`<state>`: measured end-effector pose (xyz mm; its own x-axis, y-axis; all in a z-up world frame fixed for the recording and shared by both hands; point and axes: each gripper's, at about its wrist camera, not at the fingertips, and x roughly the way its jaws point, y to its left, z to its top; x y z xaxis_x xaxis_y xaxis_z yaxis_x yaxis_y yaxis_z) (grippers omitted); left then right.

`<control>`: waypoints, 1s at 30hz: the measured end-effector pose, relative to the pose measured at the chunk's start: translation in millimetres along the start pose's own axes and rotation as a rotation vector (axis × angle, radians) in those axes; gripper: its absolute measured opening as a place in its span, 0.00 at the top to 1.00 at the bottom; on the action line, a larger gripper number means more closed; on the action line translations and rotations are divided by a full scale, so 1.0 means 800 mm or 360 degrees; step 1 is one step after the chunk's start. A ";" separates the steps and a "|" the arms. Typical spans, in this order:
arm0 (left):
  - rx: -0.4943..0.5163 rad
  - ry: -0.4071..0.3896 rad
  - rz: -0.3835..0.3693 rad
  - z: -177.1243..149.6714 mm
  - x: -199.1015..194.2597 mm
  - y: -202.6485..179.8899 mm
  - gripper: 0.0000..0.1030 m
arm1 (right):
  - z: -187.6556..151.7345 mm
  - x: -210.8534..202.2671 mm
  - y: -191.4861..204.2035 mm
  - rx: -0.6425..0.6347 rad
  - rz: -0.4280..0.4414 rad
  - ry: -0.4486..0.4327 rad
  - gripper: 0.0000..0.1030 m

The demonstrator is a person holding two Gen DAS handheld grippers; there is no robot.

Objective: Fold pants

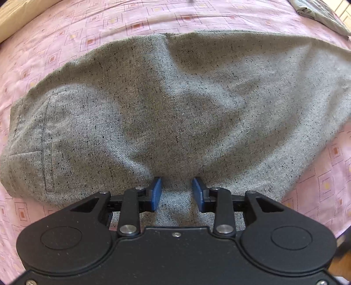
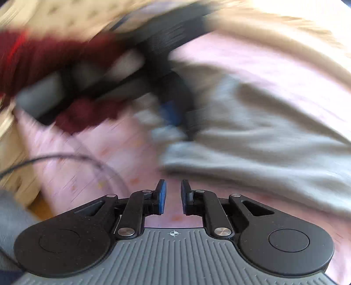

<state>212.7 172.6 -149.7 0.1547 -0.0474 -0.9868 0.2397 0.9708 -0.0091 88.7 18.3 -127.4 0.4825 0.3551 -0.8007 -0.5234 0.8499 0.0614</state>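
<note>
The grey pants (image 1: 166,114) lie spread across a pink patterned bedsheet (image 1: 72,37), folded lengthwise, a pocket seam showing at their left end. The left hand-held gripper (image 1: 176,193) sits low over the near edge of the pants, its blue pads (image 1: 156,193) apart with fabric between them but not pinched: released. A folded grey cloth (image 1: 318,15) lies at the far right corner. The right wrist view is heavily blurred; the right hand-held gripper (image 2: 173,195) hangs above the sheet beside the pants (image 2: 263,136), jaws parted and holding nothing. A dark cable (image 2: 65,156) curves across the sheet at left.
</note>
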 end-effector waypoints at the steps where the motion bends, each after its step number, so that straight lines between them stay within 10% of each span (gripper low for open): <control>1: -0.0020 -0.0003 -0.0005 -0.001 0.000 0.001 0.57 | 0.003 -0.003 -0.017 0.0075 -0.0092 -0.0024 0.86; 7: 0.0026 0.0000 0.0076 -0.002 0.001 -0.011 0.57 | 0.028 0.025 -0.103 0.0441 -0.0368 -0.0025 0.86; 11: -0.0014 -0.0001 0.0080 -0.001 0.001 -0.015 0.56 | 0.007 0.072 -0.126 0.0565 -0.0424 0.0301 0.86; 21: -0.0106 -0.0013 0.0040 -0.001 0.001 -0.020 0.39 | -0.028 0.014 -0.135 0.0867 -0.0355 0.0143 0.86; 30: -0.0263 -0.0036 0.0100 -0.003 -0.003 -0.031 0.39 | -0.077 -0.086 -0.251 0.1243 -0.0629 -0.0118 0.77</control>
<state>203.8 149.4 -147.2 0.1866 0.0113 -0.9824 0.0684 0.9974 0.0245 117.4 -201.2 -121.6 0.5856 -0.0201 -0.8104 0.3090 0.9298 0.2002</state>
